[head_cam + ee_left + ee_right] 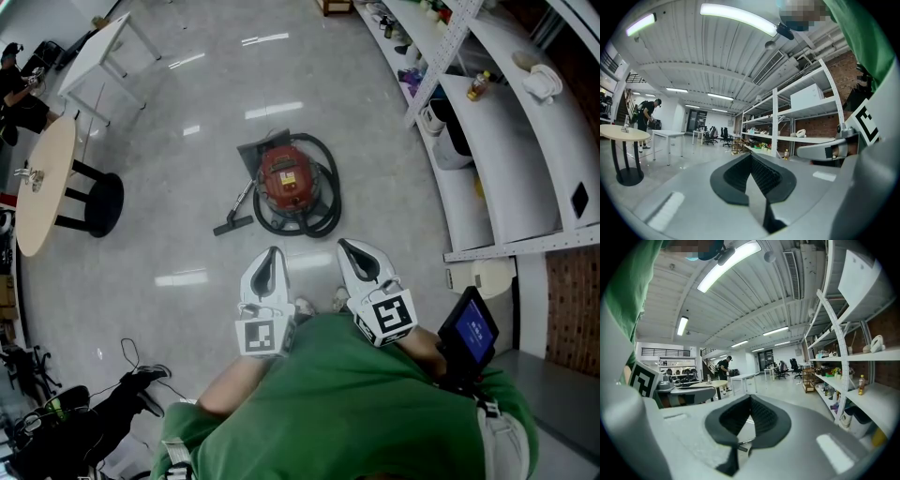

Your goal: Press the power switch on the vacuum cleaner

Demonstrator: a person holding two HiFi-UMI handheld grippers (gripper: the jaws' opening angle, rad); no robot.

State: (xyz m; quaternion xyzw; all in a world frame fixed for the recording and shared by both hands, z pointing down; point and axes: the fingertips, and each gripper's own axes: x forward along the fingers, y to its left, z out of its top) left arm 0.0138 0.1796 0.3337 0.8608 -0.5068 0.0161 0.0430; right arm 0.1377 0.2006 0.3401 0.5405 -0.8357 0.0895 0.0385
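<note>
Though hose coils around, vacuum cleaner stands upright.

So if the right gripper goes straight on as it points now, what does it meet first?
Probably nothing near: the right gripper points about level, above the vacuum cleaner, into open room toward a far white table.

1 vac, 2 tongs: L tongs, R tongs, 1 round table.

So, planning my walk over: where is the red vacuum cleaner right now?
In the head view, the red canister vacuum cleaner sits mid-frame on the grey floor, ringed by its black hose, left of the white shelving.
</note>
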